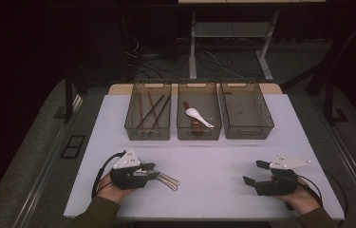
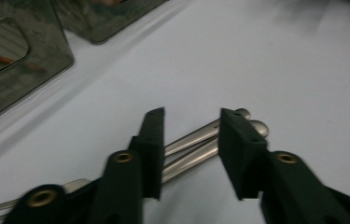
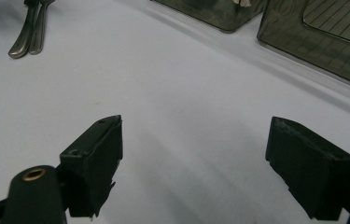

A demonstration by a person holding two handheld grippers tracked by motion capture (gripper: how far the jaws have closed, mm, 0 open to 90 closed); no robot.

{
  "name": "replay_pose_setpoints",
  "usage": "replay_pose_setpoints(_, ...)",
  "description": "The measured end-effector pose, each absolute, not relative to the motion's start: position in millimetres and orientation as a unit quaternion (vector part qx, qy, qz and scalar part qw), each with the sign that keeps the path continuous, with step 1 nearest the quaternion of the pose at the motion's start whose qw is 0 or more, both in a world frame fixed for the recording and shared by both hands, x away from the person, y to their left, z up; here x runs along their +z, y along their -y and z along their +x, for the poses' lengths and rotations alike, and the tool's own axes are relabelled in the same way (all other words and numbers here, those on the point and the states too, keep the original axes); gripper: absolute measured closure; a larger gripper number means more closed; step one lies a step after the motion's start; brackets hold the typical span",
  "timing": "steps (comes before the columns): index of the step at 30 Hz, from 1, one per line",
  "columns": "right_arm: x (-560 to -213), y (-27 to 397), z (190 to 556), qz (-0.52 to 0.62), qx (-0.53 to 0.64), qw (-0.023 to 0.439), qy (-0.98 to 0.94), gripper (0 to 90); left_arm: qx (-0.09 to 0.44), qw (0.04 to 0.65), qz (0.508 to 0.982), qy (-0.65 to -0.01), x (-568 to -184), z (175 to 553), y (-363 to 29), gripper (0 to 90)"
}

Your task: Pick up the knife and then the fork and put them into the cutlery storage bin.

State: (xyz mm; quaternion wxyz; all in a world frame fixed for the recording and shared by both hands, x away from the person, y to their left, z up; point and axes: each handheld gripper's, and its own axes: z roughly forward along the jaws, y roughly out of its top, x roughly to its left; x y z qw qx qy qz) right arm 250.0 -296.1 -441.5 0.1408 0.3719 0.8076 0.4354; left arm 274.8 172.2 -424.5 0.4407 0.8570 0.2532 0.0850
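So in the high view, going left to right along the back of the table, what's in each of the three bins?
Left bin: chopsticks → middle bin: white spoon over a reddish utensil → right bin: nothing I can make out.

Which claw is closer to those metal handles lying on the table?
The left claw. Its jaws straddle the two metal handles, though whether they press on them I cannot tell. The right claw sits open, far across the white table.

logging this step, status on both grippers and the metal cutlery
Left gripper straddles two metal utensil handles, pads not pressing. Right gripper open over bare table. Nothing in the way.
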Motion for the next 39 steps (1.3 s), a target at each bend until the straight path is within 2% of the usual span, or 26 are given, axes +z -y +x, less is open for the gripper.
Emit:
replay_pose_setpoints(3, -442.1, 295.7, 250.3, 0.374, 0.433, 0.138, -0.808, 19.0, 0.072, 0.426, 0.866, -0.25, -425.9, 280.3, -171.3, 81.6)
replay_pose_setpoints(6, -442.2, 295.7, 250.3, 0.372, 0.432, 0.139, -0.81, 19.0, 0.066, 0.411, 0.875, -0.246, -429.1, 283.5, -165.1, 89.0)
replay_pose_setpoints(22, -441.9, 294.2, 249.7, 0.371, 0.432, 0.14, -0.81, 19.0, 0.065, 0.368, 0.899, -0.228, -438.9, 289.7, -147.9, 89.1)
replay_pose_setpoints(34, -442.1, 294.8, 250.4, 0.371, 0.432, 0.139, -0.81, 19.0, 0.076, 0.375, 0.895, -0.231, -442.0, 294.3, -142.4, 89.2)
replay_pose_setpoints(39, -441.9, 294.8, 250.4, 0.373, 0.433, 0.139, -0.809, 19.0, 0.069, 0.37, 0.902, -0.209, -442.0, 291.2, -132.3, 89.2)
